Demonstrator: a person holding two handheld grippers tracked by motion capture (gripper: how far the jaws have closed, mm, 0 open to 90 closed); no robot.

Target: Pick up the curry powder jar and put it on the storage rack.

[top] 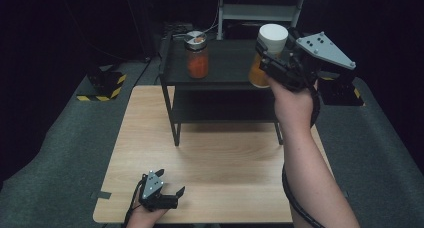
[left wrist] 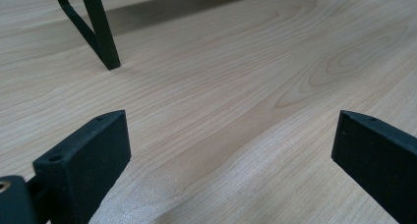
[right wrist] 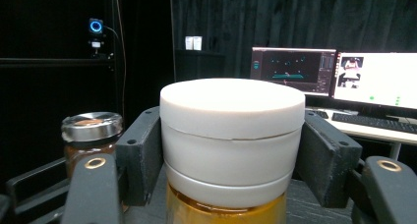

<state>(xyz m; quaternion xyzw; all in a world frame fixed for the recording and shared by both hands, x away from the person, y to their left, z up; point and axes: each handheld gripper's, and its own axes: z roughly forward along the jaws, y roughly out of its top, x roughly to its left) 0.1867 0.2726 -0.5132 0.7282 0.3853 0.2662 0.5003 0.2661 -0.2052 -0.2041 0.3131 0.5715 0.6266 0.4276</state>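
My right gripper [top: 264, 52] is shut on a jar with a white lid [top: 270, 38] and amber contents, and holds it upright in the air over the right end of the black shelf unit [top: 225, 80]. In the right gripper view both jaws press on the white lid [right wrist: 231, 130]. A second jar with a metal lid and orange contents [top: 196, 55] stands on the shelf top; it also stands left of the held jar [right wrist: 91, 135]. My left gripper [top: 170, 183] rests open low over the wooden table [top: 225, 163] near its front edge, nothing between its jaws [left wrist: 231, 150].
The shelf unit's black leg [left wrist: 101, 32] stands on the table ahead of the left gripper. Behind the shelf are a grey frame [top: 260, 10] and, across the room, monitors [right wrist: 334, 71] on a desk. Dark grey floor surrounds the table.
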